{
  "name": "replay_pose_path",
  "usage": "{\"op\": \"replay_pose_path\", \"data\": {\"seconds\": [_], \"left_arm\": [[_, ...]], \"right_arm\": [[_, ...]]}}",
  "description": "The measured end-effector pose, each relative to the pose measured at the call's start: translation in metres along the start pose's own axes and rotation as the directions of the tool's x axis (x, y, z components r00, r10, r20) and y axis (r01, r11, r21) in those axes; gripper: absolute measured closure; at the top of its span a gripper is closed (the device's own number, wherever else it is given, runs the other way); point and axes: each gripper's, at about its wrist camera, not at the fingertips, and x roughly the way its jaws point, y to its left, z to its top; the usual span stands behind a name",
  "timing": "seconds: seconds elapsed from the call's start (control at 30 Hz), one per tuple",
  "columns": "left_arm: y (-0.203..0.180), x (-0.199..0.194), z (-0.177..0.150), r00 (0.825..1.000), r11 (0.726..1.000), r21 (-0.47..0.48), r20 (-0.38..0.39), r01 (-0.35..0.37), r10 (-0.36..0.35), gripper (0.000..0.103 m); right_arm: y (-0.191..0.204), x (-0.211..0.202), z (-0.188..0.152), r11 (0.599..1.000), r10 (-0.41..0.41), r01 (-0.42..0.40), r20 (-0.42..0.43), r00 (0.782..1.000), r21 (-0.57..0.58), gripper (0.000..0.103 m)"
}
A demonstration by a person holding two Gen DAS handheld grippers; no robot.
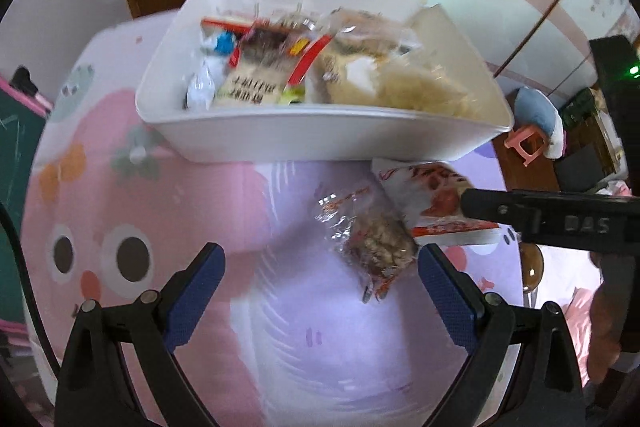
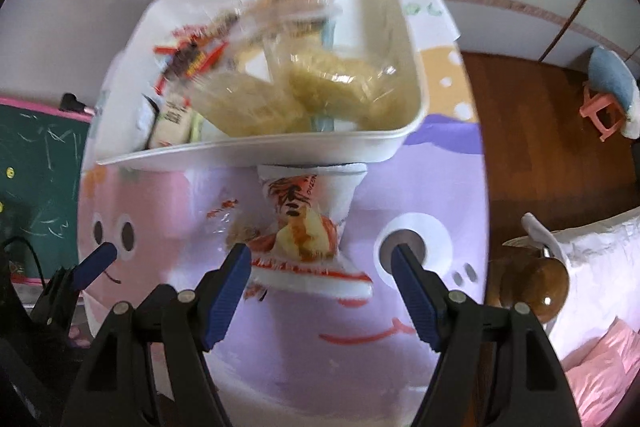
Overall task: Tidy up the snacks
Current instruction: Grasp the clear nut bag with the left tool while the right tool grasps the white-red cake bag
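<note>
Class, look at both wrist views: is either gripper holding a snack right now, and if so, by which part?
Nothing is held. The left gripper and right gripper are both open above the table, with the clear cracker packet and red-and-white packet lying loose.

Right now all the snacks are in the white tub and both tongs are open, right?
Not all. Two packets still lie on the table: a clear one and a red-and-white one, as both wrist views show. The left tongs and right tongs are open beside the white tub.
</note>
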Motion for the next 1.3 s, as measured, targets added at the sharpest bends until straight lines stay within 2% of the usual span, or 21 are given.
{"op": "replay_pose_path", "data": {"seconds": [0.23, 0.3, 0.33, 0.37, 0.43, 0.7, 0.97, 1.03, 1.17, 1.3], "left_arm": [[0.01, 0.024, 0.006, 0.999, 0.998, -0.061, -0.042, 0.006, -0.008, 0.006], [0.007, 0.031, 0.007, 0.998, 0.998, -0.067, -0.058, 0.011, -0.015, 0.006], [0.005, 0.034, 0.008, 0.998, 0.998, -0.067, -0.064, 0.014, -0.018, 0.006], [0.003, 0.037, 0.009, 0.997, 0.998, -0.067, -0.071, 0.02, -0.024, 0.006], [-0.003, 0.045, 0.01, 0.995, 0.997, -0.067, -0.091, 0.027, -0.033, 0.006], [-0.02, 0.073, 0.012, 0.983, 0.994, -0.101, -0.17, 0.049, -0.065, 0.006], [-0.032, 0.092, 0.012, 0.973, 0.991, -0.134, -0.225, 0.016, -0.046, 0.01], [-0.035, 0.09, 0.012, 0.977, 0.993, -0.121, -0.213, -0.01, -0.016, 0.016], [-0.045, 0.088, 0.015, 0.981, 0.997, -0.067, -0.19, -0.04, 0.026, 0.037], [-0.047, 0.085, 0.015, 0.983, 0.998, -0.067, -0.182, -0.023, 0.011, 0.049]], "right_arm": [[-0.007, 0.044, 0.006, 1.0, 0.014, -0.013, -0.103, 0.995, 0.008, 0.031], [-0.011, 0.05, 0.003, 0.999, 0.031, -0.03, -0.118, 0.993, 0.011, 0.038], [-0.014, 0.053, 0.0, 0.999, 0.039, -0.037, -0.126, 0.991, 0.012, 0.048], [-0.017, 0.054, -0.002, 0.999, 0.041, -0.039, -0.129, 0.991, 0.016, 0.053], [-0.022, 0.051, -0.006, 0.999, 0.041, -0.039, -0.105, 0.994, 0.018, 0.056], [-0.037, 0.042, -0.023, 1.0, 0.017, -0.016, -0.077, 0.997, 0.019, 0.056], [-0.033, 0.043, -0.036, 1.0, -0.003, 0.004, -0.069, 0.998, 0.013, 0.057], [-0.037, 0.04, -0.033, 1.0, -0.001, 0.002, -0.068, 0.998, 0.011, 0.057], [-0.033, 0.04, -0.033, 1.0, -0.012, 0.013, -0.067, 0.998, 0.006, 0.057], [-0.032, 0.042, -0.034, 1.0, -0.017, 0.016, -0.069, 0.997, -0.001, 0.057]]}}
